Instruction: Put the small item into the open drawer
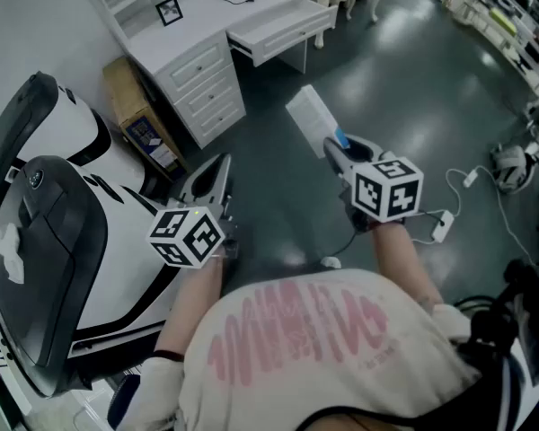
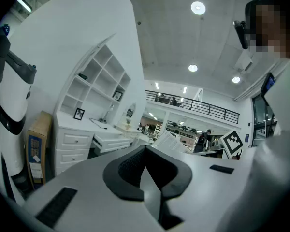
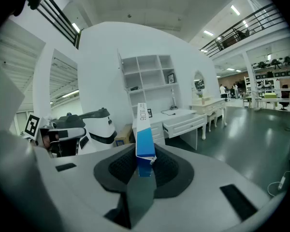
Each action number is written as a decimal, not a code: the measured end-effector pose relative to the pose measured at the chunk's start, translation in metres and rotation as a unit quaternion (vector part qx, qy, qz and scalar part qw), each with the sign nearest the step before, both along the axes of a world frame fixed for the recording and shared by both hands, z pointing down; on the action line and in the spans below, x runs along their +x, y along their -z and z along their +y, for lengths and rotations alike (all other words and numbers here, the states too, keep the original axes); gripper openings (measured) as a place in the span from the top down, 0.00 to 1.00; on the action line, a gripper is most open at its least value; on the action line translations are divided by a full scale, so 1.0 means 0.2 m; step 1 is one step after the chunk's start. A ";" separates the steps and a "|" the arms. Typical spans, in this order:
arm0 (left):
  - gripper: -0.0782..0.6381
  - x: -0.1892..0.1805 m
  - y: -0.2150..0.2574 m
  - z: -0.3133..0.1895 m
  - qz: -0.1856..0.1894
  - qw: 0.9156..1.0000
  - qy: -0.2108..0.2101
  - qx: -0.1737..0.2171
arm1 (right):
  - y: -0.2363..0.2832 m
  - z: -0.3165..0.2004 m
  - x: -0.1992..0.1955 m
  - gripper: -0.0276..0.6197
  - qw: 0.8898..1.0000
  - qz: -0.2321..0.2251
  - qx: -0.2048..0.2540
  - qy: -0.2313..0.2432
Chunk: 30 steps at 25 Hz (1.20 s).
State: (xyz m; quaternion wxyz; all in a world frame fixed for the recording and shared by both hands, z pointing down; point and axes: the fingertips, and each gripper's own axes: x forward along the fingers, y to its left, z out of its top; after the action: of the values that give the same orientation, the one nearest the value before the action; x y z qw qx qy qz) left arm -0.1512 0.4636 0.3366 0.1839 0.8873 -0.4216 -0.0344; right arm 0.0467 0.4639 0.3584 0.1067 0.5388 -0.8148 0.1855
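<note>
The right gripper [image 3: 144, 167] pinches the small box [image 3: 143, 129] by its lower end, fingers on its flat faces. It looks light, thin-walled and crushable. In the head view the open drawer [image 1: 283, 27] lies at about twelve o'clock from it. The left gripper [image 2: 147, 173] has its fingers pressed together, empty.

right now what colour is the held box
Box: white with a blue end; clearest in right gripper view.

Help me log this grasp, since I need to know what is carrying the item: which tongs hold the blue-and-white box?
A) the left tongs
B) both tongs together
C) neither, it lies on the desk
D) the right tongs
D: the right tongs are closed on the lower end of the blue-and-white box, which stands up between them, while the left tongs are shut with nothing between them.
</note>
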 end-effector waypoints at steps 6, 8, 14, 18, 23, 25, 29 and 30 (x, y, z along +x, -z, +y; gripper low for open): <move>0.85 0.00 0.02 -0.02 0.003 1.000 -0.003 0.003 | 0.02 -0.02 0.00 0.81 1.000 0.007 0.005 -0.001; 0.85 0.00 0.02 -0.02 0.004 1.000 -0.003 0.002 | 0.02 -0.02 0.00 0.81 1.000 0.009 0.004 -0.002; 0.85 0.00 -0.01 -0.06 0.012 1.000 -0.003 -0.004 | -0.02 -0.07 0.01 0.81 1.000 0.007 -0.006 -0.005; 0.85 0.03 -0.05 -0.13 0.016 1.000 -0.004 -0.013 | -0.04 -0.14 0.04 0.81 1.000 -0.009 -0.011 -0.008; 0.85 0.06 -0.09 -0.30 0.016 1.000 -0.001 -0.019 | -0.08 -0.31 0.09 0.81 1.000 -0.002 -0.016 -0.007; 0.85 0.09 -0.08 -0.40 0.017 1.000 -0.001 -0.018 | -0.09 -0.42 0.12 0.81 1.000 0.002 -0.017 -0.007; 0.85 0.16 -0.02 -0.62 0.019 1.000 -0.003 -0.005 | -0.06 -0.70 0.20 0.81 1.000 0.002 -0.009 -0.002; 0.85 0.17 0.00 -0.68 0.021 1.000 -0.003 -0.002 | -0.05 -0.78 0.22 0.81 1.000 0.002 -0.007 -0.001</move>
State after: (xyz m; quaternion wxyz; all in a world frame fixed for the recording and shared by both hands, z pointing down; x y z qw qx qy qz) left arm -0.1171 0.3268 0.3373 0.1946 0.8874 -0.4148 -0.0513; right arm 0.0914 0.3077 0.3684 0.1117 0.5391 -0.8128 0.1905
